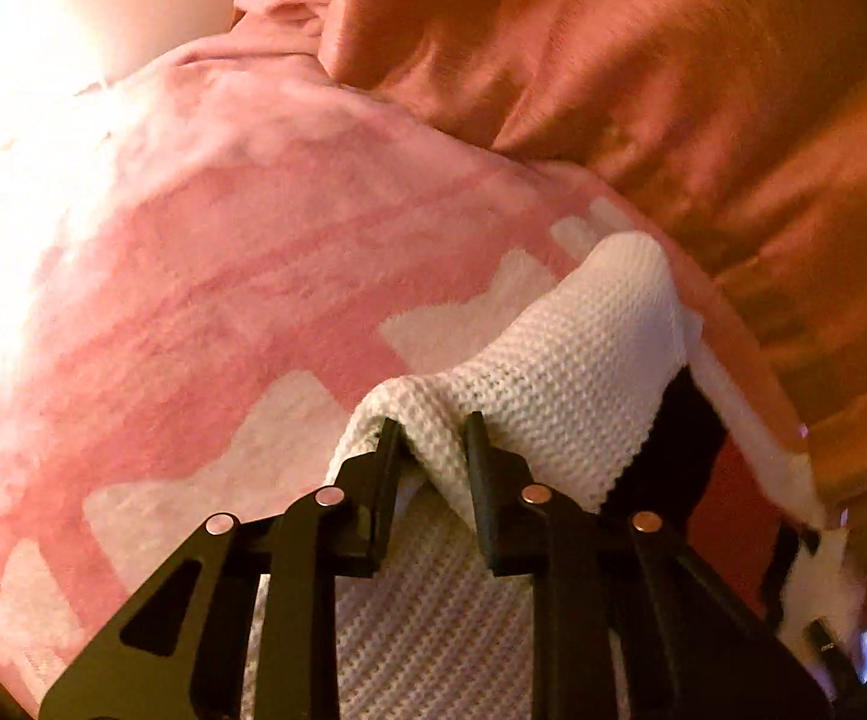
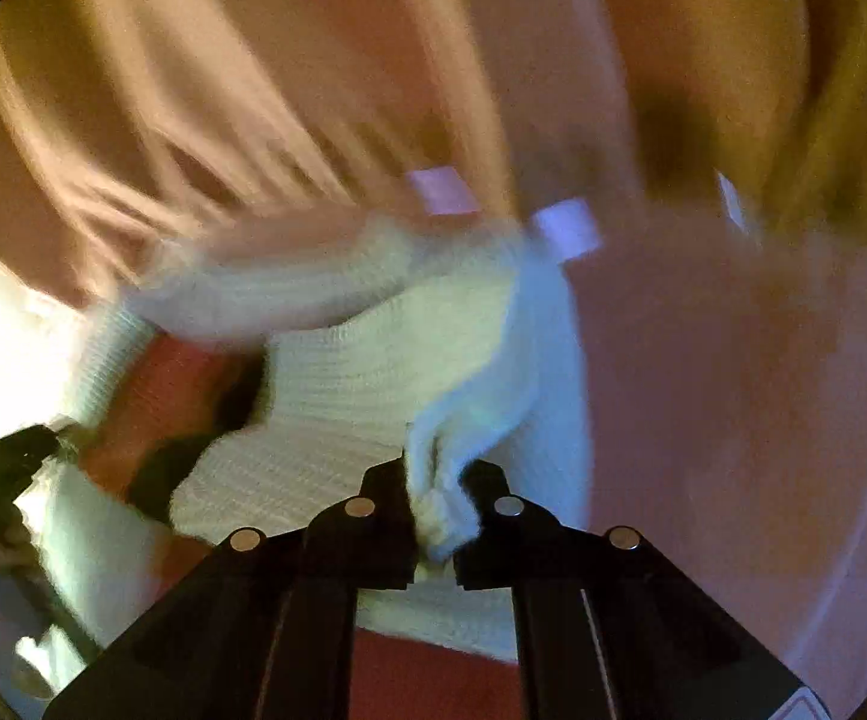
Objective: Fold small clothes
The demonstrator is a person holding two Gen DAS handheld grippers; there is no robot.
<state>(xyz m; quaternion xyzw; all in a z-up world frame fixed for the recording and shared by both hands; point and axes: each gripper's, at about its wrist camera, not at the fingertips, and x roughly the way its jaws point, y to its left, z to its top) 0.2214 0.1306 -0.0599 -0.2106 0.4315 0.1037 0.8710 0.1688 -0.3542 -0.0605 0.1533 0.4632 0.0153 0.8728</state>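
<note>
Left gripper [image 1: 433,438]: jaws narrow, pinching a raised fold of the white knit garment [image 1: 565,360]. The fold stands up between the two black fingers [image 1: 388,468] and the pads press on it from both sides. More of the same knit hangs below the jaws, toward the camera.

Right gripper [image 2: 436,480]: jaws nearly closed on a bunched white edge of the knit garment [image 2: 349,384]. The wad sits right between the fingertips, with cloth spilling out above and below the pinch. This view is motion-blurred, so finer detail is unclear.

Relative to the garment: past it, in the left view, lies a pink blanket [image 1: 241,240] with a white block pattern; the knit rests on top of it. Beyond the blanket's far edge is orange-brown satin bedding [image 1: 643,72]. In the right view the other gripper [image 2: 1,468] shows at the garment's left end, dark and blurred. Two pale lilac tags [image 2: 565,228] sit just past the garment's far edge.
</note>
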